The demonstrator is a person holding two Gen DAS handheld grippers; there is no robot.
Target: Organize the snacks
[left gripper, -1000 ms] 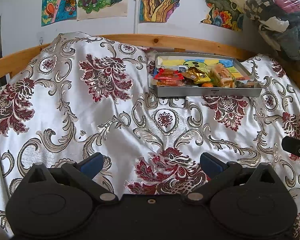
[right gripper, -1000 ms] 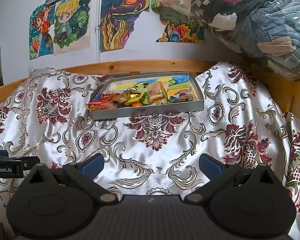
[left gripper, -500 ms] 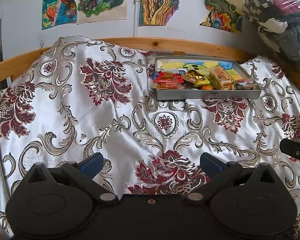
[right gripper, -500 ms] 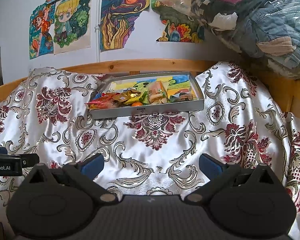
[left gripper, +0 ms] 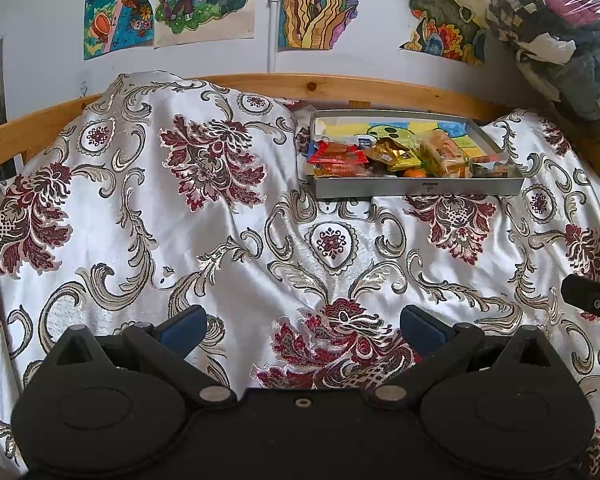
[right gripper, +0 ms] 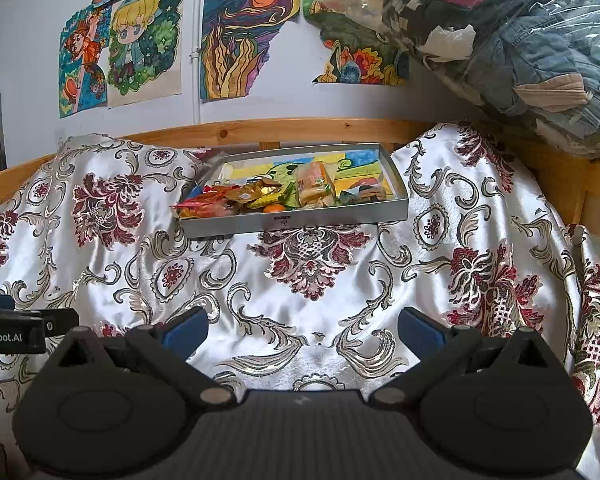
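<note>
We hold left gripper and right gripper spread apart, empty, well short of tray heaped with snacks on bed. Risk: slick rumpled bedspread lets tray slide or tip; crinkly wrappers slip from pinch.

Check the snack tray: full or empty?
Partly full. Wrapped snacks fill the tray's front; its painted floor shows bare behind them.

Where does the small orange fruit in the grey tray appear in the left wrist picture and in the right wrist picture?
Left wrist: the orange fruit lies right of centre, upper part, just behind the front wall of the grey tray.
Right wrist: the orange fruit lies left of centre, upper half, behind the same wall.
Shared landmark: the small dark label on the tray's front wall, just below the fruit.
</note>
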